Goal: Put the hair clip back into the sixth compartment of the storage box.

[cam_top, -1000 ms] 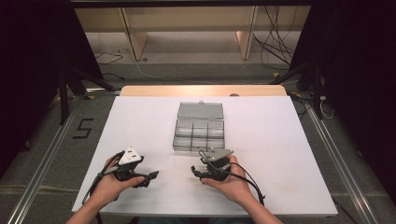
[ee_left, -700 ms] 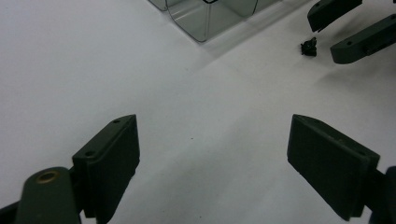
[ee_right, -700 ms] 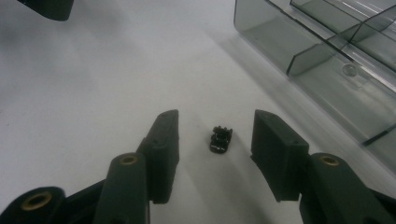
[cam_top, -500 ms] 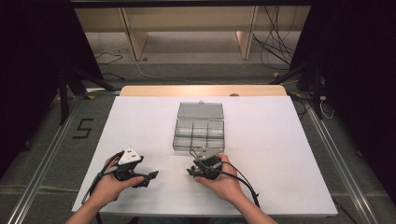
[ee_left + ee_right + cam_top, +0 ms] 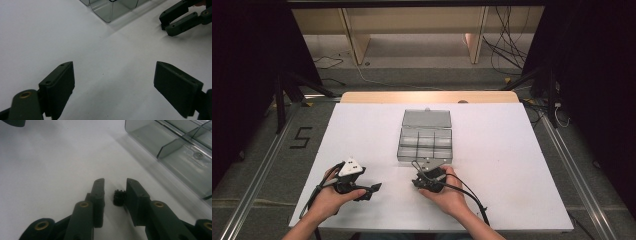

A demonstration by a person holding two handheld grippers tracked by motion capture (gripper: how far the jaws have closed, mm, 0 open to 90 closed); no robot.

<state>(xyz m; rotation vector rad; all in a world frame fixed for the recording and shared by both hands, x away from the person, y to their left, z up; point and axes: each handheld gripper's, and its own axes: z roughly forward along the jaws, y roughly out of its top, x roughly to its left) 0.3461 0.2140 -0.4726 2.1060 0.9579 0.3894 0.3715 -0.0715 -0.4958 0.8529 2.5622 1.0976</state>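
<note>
Gear between right claw jaws.

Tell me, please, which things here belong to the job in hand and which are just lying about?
In the job, as it seems:
- small black gear, between the right gripper's jaws
- clear box, open, its compartments close by
- left gripper, open, waiting over the white table

Just lying about:
- cables on the floor beyond the table
- wooden shelf

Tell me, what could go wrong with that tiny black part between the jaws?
The small black gear sits beside one jaw of the right tool, with a gap to the other, so it may skid or tip as they close. The clear compartment box lies close by, so a flicked gear could slide against its wall.
</note>
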